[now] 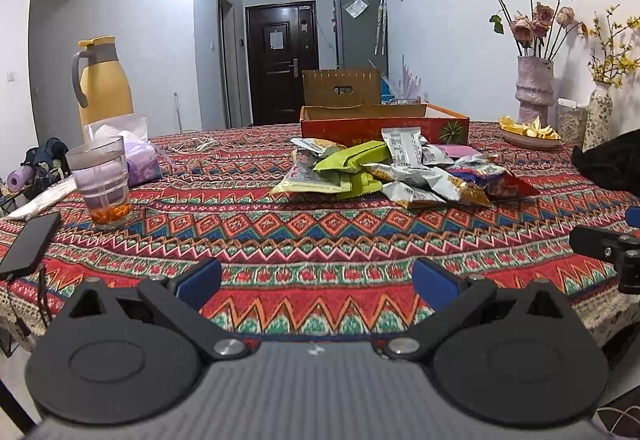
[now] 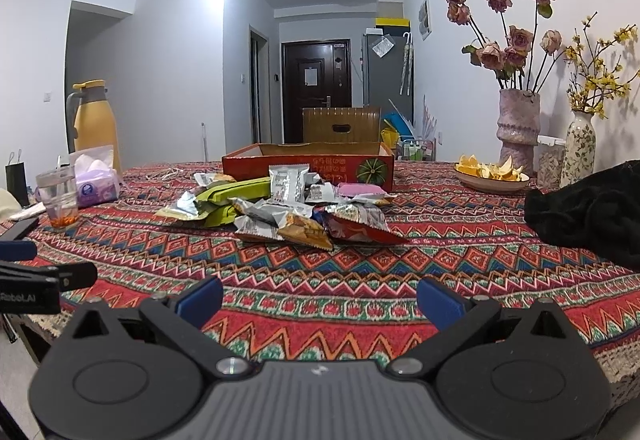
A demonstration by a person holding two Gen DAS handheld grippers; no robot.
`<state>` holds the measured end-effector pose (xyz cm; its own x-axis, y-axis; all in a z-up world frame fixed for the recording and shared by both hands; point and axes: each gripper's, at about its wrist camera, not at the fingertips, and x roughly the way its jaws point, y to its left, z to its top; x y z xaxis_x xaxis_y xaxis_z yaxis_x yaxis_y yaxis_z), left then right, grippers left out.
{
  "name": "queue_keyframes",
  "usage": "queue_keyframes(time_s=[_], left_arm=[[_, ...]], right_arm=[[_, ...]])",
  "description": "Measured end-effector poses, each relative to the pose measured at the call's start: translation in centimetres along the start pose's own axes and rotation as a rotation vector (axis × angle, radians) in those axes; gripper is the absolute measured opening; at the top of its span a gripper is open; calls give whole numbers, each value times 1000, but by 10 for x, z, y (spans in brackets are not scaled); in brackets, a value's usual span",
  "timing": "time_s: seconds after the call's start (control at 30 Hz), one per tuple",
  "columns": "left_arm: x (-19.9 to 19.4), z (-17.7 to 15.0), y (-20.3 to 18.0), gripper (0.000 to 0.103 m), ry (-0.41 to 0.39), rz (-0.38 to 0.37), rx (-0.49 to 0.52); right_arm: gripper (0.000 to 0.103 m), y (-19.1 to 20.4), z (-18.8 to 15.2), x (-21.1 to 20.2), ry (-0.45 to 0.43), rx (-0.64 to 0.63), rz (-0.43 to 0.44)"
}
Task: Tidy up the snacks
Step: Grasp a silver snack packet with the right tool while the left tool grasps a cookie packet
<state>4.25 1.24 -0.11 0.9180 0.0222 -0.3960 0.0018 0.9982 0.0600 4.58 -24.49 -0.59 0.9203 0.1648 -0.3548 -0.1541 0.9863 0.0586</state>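
My left gripper (image 1: 316, 280) and right gripper (image 2: 320, 298) hover level, spread, empty, near the snack pile (image 2: 280, 203).

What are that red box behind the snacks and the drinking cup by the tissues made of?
The red box looks like printed cardboard: its thin walls show matte brown inside. The cup seems to be clear glass, though it could be plastic; you can see liquid through its glossy wall.

"RoboLAI" on left gripper (image 2: 28, 280) body; snack packet and box print illegible.
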Motion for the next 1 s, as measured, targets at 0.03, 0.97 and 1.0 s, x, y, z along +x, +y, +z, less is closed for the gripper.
queue_keyframes(time_s=[0.03,0.97,1.0], left_arm=[[3,2,0,103,-2,-3,-1],[176,110,5,97,5,-154,46],[186,116,8,94,20,-144,44]], right_arm=[[103,0,2,3,-3,-2,-1],[87,-17,101,182,104,7,99],[87,-13,105,193,113,-1,112]])
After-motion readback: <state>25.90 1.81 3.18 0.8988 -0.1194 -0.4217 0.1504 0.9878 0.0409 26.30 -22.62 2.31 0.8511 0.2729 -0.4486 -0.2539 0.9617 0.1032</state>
